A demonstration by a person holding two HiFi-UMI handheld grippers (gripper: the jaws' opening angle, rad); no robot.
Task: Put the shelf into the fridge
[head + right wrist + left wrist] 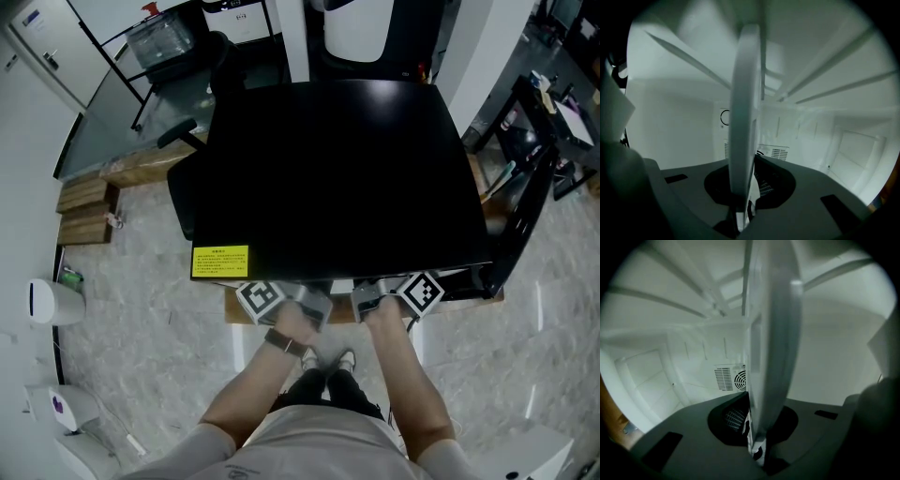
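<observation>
My left gripper (758, 447) has its jaws pinched on the near edge of the shelf (774, 333). My right gripper (742, 206) is clamped on that same edge, just beside it. In both gripper views the shelf shows edge-on, as a pale thin plate running straight away from the jaws into the white cavity.

From the head view my two hands sit close together at the front lip of the fridge (337, 169). Its black top hides the shelf from above, so the shelf is already inside the fridge mouth. A yellow label (220, 262) sits on the front left corner, next to my left hand.

On either face of the plate there is open white space. Raised ledges (656, 298) run along the side wall on my left, and more run along the wall on my right. I cannot tell whether the shelf's side edges rest on any of them.

Past the plate's far edge the back wall stands clear of it, with a vent grille (728, 378) and a round ring (724, 117).

Outside the fridge, wooden blocks (86, 211) lie well off to my left. A black frame (525, 211) stands close to the fridge's right corner.
</observation>
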